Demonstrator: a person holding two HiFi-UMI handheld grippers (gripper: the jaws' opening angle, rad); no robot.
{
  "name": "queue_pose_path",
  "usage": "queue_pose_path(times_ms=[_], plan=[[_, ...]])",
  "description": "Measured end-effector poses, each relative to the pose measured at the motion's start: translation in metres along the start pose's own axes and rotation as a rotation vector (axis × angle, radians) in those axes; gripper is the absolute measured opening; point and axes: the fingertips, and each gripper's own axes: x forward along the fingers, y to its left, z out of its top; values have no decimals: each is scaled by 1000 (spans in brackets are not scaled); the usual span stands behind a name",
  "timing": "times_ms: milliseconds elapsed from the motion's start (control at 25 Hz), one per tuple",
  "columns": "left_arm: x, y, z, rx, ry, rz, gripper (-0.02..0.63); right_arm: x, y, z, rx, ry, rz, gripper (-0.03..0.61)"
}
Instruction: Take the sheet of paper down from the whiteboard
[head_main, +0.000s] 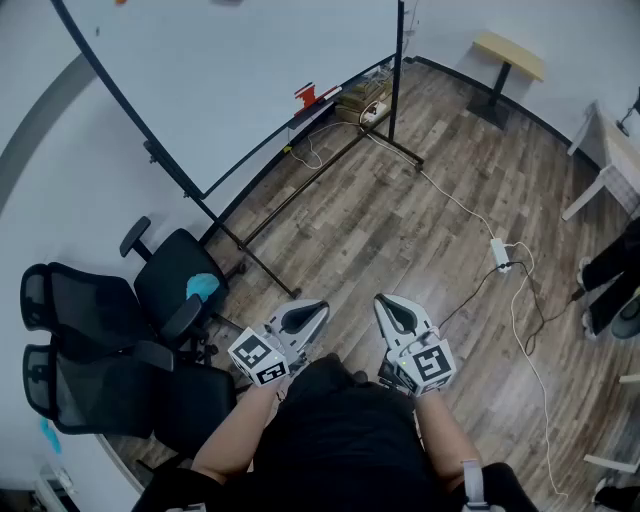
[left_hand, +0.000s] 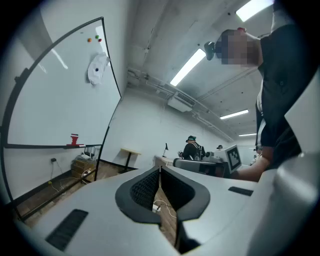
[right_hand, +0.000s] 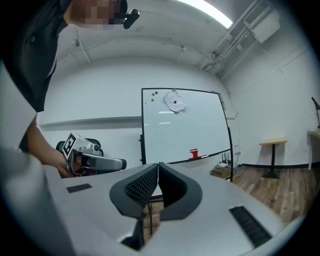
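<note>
1. Your left gripper (head_main: 312, 312) and right gripper (head_main: 388, 305): jaws pressed together, nothing between them.
2. The sheet of paper (right_hand: 175, 102) hangs high on the whiteboard (right_hand: 182, 130).
3. A box (head_main: 360, 98) sits at the board's foot, its contents unclear.
4. Wood floor (head_main: 400, 230), a trailing cable (head_main: 455, 203), and black chairs (head_main: 170, 275) on your left.
</note>
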Motion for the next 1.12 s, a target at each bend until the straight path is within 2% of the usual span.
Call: queue_pose_path(times_ms=[160,400,560,600,800,960,1120], plan=[[-12,5,-11,-18,23,14,12,7,6,16,-15,-22,47,18],[-16,31,8,-8,-8,61,12,32,-5,19,-11,5,30,18],[3,56,10,-13,-10,37,12,50,-2,20,14,-103,104,20],[9,63,13,-13,-11,28,12,55,-6,18,0,-100,115,20],[37,116,46,18,-47,17,12,107,-43,27,-65,-24,157,20],[51,172,83,35,-95,28,11,158,-64,61,-102,-58,187,20],[67,209,122,73,-130,-3,12,198,-86,93,-127,-93,186,21]])
